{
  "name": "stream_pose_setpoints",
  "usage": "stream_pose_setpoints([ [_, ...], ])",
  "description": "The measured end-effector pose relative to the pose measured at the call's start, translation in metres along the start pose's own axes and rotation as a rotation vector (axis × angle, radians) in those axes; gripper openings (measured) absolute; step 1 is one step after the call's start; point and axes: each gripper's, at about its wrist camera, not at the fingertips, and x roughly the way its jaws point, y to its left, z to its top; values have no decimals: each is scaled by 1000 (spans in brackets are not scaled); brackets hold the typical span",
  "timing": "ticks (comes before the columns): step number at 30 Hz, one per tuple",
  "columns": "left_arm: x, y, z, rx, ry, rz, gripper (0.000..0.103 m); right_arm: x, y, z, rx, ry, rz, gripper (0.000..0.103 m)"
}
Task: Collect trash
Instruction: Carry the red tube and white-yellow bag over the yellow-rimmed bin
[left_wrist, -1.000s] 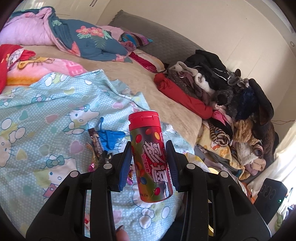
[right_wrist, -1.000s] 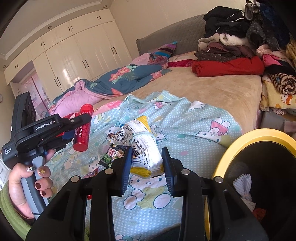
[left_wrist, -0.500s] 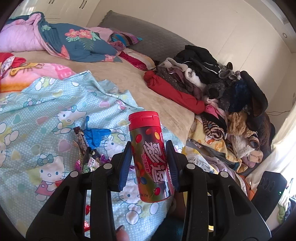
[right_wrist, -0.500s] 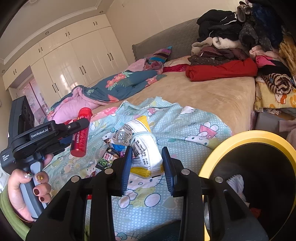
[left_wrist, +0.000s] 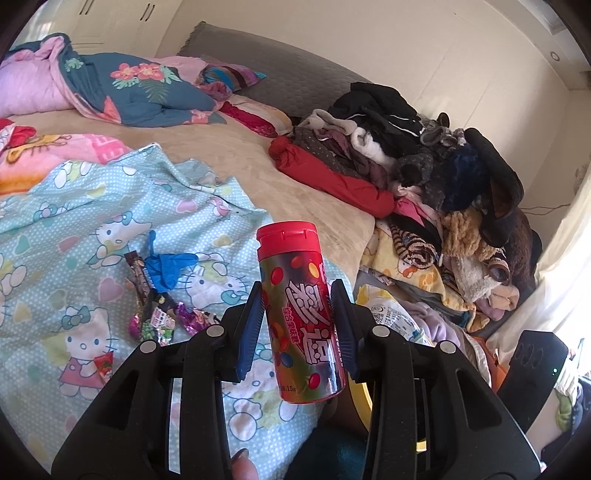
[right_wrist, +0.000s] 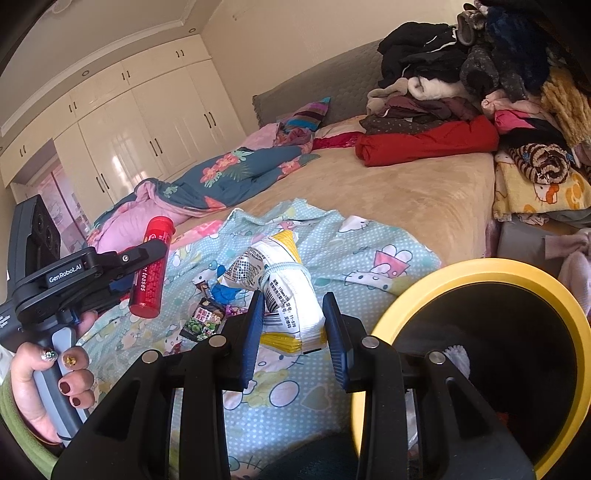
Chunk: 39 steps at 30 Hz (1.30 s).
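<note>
My left gripper (left_wrist: 295, 321) is shut on a red candy tube (left_wrist: 301, 317) with a red cap, held upright above the bed; it also shows in the right wrist view (right_wrist: 151, 273). My right gripper (right_wrist: 293, 325) is shut on a crumpled white and yellow snack bag (right_wrist: 286, 291), just left of a black bin with a yellow rim (right_wrist: 402, 306). Small candy wrappers (left_wrist: 159, 317) and a blue glove (left_wrist: 166, 266) lie on the Hello Kitty sheet (left_wrist: 74, 229).
A heap of clothes (left_wrist: 424, 162) and a red garment (left_wrist: 332, 177) cover the bed's right side. Folded quilts (left_wrist: 110, 88) lie at the back left. White wardrobes (right_wrist: 140, 136) stand behind the bed. The bin holds some white trash (right_wrist: 456, 360).
Both grippers have drifted toward the bin side with their loads. The bin fills more of the right wrist view, and the wrappers have slid left in the left wrist view.
</note>
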Motion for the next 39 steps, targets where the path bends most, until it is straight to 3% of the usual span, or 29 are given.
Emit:
stream_pose_setpoints([
  [39, 21, -73, -39, 155, 104, -132, 29, -37, -69, 4, 129, -72, -127, 31],
])
